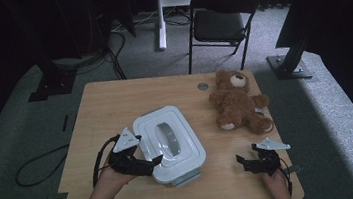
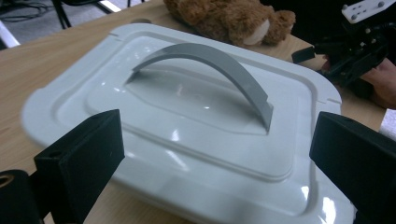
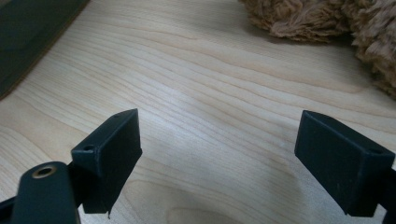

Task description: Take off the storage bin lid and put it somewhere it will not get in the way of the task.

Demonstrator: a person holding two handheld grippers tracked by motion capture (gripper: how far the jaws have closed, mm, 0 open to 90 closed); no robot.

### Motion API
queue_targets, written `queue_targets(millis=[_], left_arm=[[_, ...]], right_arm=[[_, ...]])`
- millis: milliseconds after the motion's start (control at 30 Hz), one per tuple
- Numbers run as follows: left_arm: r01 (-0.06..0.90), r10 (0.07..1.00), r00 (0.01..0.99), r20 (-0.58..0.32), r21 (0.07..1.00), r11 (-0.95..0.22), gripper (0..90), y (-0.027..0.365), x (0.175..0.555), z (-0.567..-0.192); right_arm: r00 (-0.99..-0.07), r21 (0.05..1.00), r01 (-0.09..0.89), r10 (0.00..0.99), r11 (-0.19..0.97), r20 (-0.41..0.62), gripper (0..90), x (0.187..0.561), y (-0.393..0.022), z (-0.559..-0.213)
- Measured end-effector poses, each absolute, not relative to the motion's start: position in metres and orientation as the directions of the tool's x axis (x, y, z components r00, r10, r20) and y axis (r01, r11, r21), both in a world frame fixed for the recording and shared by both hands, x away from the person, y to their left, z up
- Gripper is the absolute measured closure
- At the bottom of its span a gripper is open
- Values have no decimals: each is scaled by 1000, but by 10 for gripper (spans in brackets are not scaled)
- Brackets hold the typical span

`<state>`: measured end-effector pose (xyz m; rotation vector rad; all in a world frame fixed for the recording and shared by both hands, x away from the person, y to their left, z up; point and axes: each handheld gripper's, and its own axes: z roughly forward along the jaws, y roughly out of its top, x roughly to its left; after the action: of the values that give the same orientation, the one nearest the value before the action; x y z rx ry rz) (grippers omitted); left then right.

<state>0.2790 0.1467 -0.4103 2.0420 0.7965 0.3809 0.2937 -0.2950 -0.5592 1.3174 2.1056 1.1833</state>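
Count: one white lidded container (image 1: 169, 144), one grey arched handle (image 1: 167, 135) on its lid, one brown teddy bear (image 1: 237, 102), two grippers, one wooden table (image 1: 110, 107). One folding chair (image 1: 223, 16) on the floor beyond the table.

Container sits near the table's middle, a bit toward the person's side, lid on. Rounded rectangle; long axis runs from the near edge to the far edge in the high view, rotated slightly so the near end swings right. Handle arch runs along that same axis. A small tab sticks out at the container's near edge.

Left gripper (image 1: 155, 158) is at the container's near-left corner, pointing right toward it. Jaws spread wide, nothing clamped. In the left gripper view (image 2: 212, 163) the near rim of the container fills the gap between the jaws, with the lid and handle (image 2: 210, 63) ahead of them. Contact between tips and rim: cannot tell.

Right gripper (image 1: 242, 161) is low over bare table near the front right, well apart from the container, pointing left. Jaws released wide; in the right gripper view (image 3: 219, 158) only wood grain lies between them, bear fur (image 3: 327, 18) farther off.

Bear lies at far right of the table, head toward the far edge, touching neither gripper.
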Motion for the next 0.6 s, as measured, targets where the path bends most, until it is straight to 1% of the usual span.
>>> queue_targets(millis=[333, 600], left_arm=[[424, 653, 755, -62, 806, -414, 38, 124, 292, -422], [423, 641, 766, -46, 787, -449, 38, 111, 299, -427]], right_arm=[[-483, 817, 538, 870, 207, 98, 140, 293, -294, -559], [-484, 817, 539, 869, 206, 101, 140, 293, -295, -559]])
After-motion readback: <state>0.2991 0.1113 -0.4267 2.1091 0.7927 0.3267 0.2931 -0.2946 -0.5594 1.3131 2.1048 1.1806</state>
